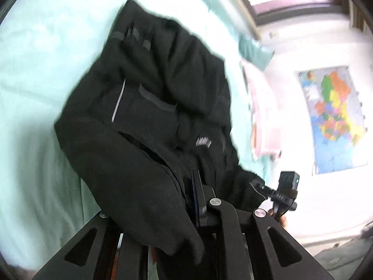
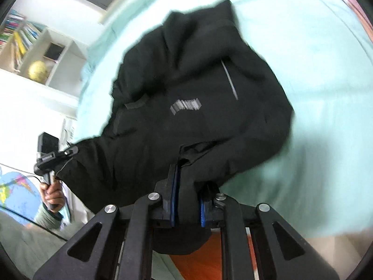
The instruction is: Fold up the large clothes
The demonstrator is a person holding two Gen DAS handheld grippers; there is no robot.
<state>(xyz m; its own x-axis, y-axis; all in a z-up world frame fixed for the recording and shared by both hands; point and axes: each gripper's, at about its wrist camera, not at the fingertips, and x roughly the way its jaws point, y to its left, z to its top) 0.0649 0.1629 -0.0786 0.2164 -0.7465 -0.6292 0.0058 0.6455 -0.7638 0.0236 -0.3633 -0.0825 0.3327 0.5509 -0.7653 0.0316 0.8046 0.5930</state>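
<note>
A large black jacket (image 1: 151, 116) with a grey chest logo and thin reflective stripes lies partly lifted off a mint-green bed sheet (image 1: 46, 70). In the left wrist view my left gripper (image 1: 184, 200) is shut on a thick fold of its near edge; one blue-padded finger (image 1: 198, 198) shows and cloth hides the other. My right gripper (image 1: 284, 193) shows at the jacket's right corner. In the right wrist view my right gripper (image 2: 188, 186) is shut on the jacket (image 2: 186, 116), with black cloth pinched between its blue pads (image 2: 173, 203). A hand holds the left gripper (image 2: 53, 156) at the jacket's left corner.
The bed sheet (image 2: 314, 93) spreads around the jacket. A pink pillow (image 1: 263, 112) and a coloured wall map (image 1: 335, 121) lie beyond the bed. A white bookshelf (image 2: 35, 46) holds a yellow globe (image 2: 37, 70). Orange floor (image 2: 209, 256) shows below the bed's near edge.
</note>
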